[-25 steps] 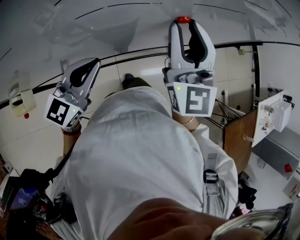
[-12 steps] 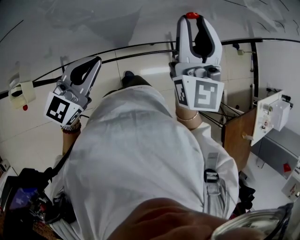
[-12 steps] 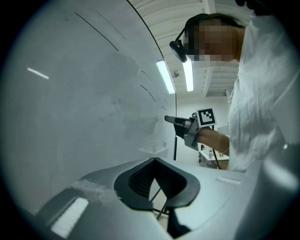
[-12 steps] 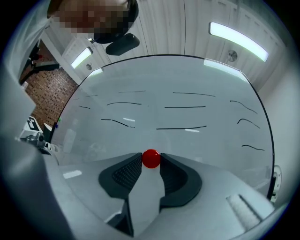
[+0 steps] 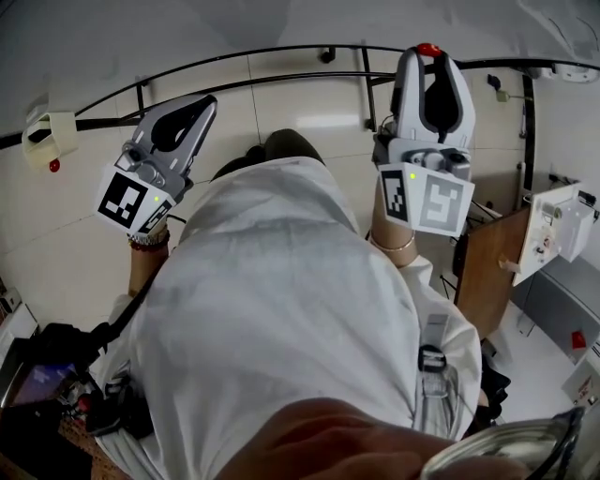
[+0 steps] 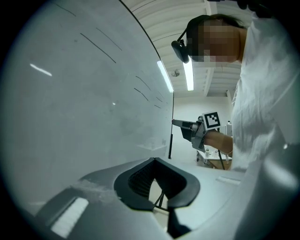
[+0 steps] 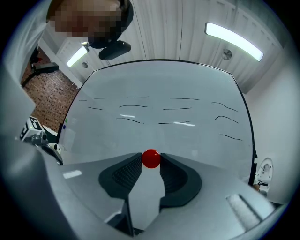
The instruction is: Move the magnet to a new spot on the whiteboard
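**Head view:** the right gripper (image 5: pixel 429 62), upper right, has its fingers clamped on the red magnet (image 5: pixel 429 49) at their tips, before the whiteboard (image 5: pixel 281 28). The left gripper (image 5: pixel 206 103), upper left, has its fingers pressed together, empty. A white garment (image 5: pixel 281 309) hides the centre.

**Left gripper view:** the fingertips meet; the board fills the left half.

**Right gripper view:** the magnet sits low centre, pinched between the fingers (image 7: pixel 123 176). Its contact with the board is indiscernible.

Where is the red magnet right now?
The red magnet is pinched between the tips of the right tongs, in front of the whiteboard, at the head view's upper right.
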The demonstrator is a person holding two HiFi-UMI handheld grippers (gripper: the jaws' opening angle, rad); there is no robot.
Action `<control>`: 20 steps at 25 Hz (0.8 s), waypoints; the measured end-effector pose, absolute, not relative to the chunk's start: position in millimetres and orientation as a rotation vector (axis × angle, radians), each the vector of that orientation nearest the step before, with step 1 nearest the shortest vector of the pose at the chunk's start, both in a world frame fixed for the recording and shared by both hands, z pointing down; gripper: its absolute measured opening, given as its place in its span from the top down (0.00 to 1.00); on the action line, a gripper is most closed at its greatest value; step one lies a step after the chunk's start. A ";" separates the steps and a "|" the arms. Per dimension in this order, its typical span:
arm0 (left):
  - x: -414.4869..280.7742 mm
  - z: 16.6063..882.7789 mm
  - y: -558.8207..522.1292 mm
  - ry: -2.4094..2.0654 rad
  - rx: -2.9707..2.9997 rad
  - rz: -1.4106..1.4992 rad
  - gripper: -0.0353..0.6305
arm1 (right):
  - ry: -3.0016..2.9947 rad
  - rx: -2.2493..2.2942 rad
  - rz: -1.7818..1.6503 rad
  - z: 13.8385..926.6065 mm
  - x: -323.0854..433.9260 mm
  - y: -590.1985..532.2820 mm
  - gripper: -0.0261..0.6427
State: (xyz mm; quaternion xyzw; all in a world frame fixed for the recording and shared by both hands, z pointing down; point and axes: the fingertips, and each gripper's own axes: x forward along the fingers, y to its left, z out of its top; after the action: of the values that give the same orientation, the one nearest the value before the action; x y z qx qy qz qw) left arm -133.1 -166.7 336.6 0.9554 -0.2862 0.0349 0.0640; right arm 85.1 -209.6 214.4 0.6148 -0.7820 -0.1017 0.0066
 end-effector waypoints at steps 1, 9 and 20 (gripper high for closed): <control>-132.1 333.0 -161.4 -0.878 2.888 0.103 0.94 | -2.449 1.922 -0.318 212.1 89.0 -204.2 0.78; -145.8 318.9 -128.4 -1.037 2.873 0.087 0.94 | -2.510 1.885 -0.342 201.4 92.4 -163.3 0.78; -99.2 313.7 -77.2 -1.026 2.890 0.090 0.94 | -2.446 1.995 -0.282 204.3 167.9 -81.6 0.78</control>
State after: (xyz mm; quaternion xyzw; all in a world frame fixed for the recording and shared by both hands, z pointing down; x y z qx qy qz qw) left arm -99.2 -77.2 313.7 0.9413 -0.3342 0.0292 0.0370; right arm 167.9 -81.6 204.3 0.6295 -0.7717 -0.0891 -0.0137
